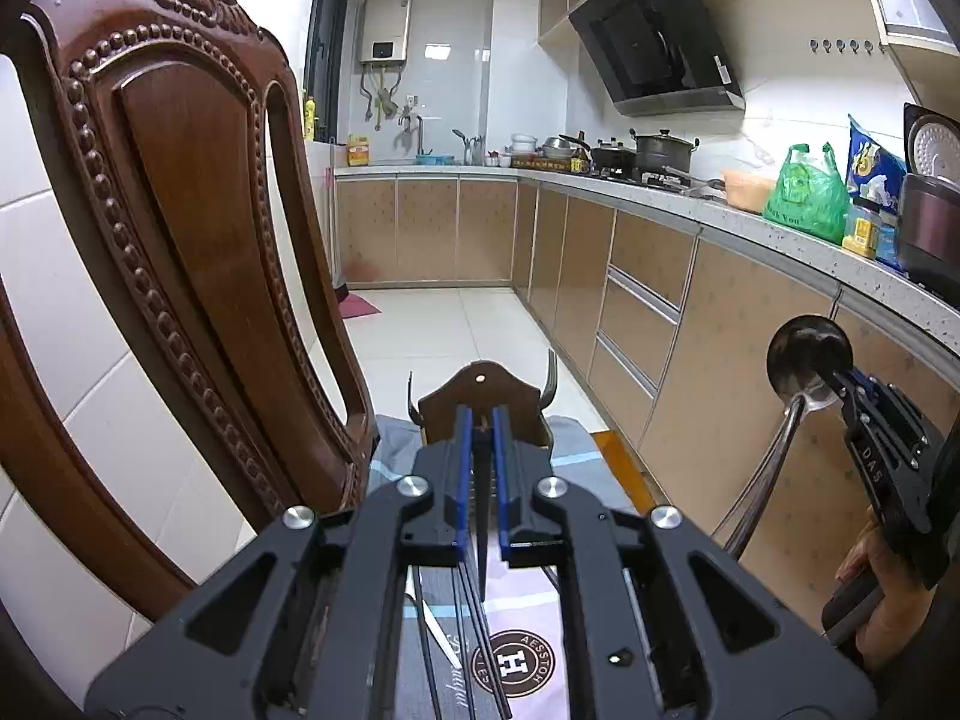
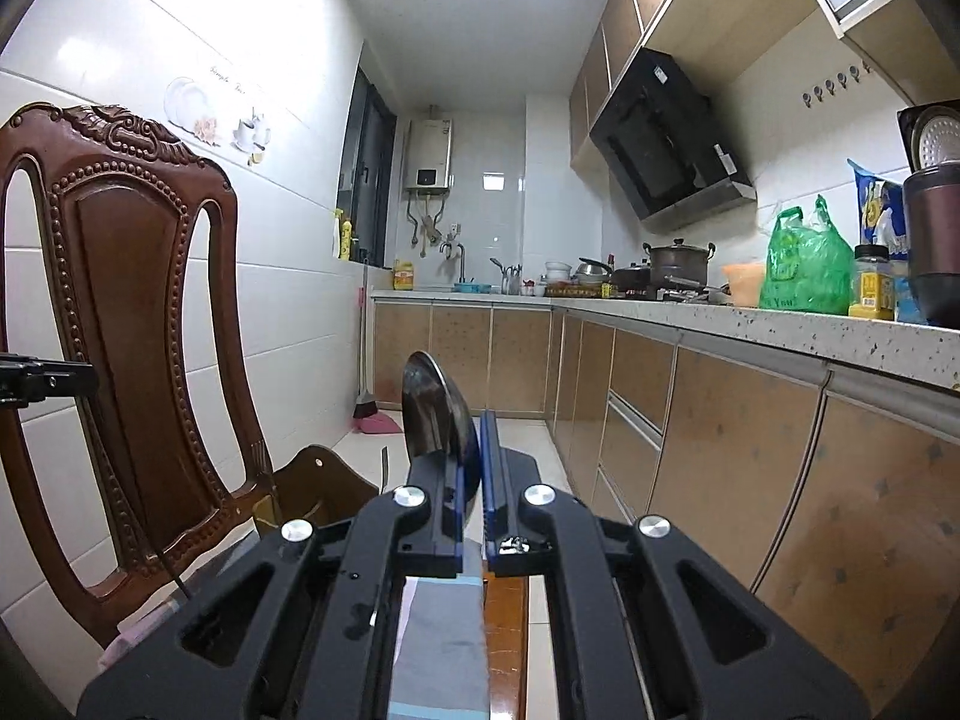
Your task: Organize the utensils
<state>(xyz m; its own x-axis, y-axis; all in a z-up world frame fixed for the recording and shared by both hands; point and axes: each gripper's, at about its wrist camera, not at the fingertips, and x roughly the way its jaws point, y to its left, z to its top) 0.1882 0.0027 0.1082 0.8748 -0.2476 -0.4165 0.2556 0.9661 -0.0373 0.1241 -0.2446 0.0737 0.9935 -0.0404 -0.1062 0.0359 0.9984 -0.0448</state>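
My left gripper [image 1: 479, 420] is shut on a thin dark knife-like utensil [image 1: 482, 516] held edge-on just above the brown wooden utensil holder [image 1: 480, 402], which has forks [image 1: 552, 375] standing in it. My right gripper [image 2: 474, 444] is shut on a metal spoon [image 2: 435, 414], bowl up; it also shows in the left wrist view [image 1: 807, 360], raised at the right with the handle hanging down. The holder shows in the right wrist view [image 2: 324, 486], low and to the left of my right gripper. Black chopsticks [image 1: 462, 630] lie on the cloth below my left gripper.
A carved wooden chair [image 1: 180, 228] stands close on the left. A grey and pink cloth [image 1: 528, 648] covers the table. A kitchen counter [image 1: 780, 234] with pots, a green bag [image 1: 807, 192] and a rice cooker runs along the right.
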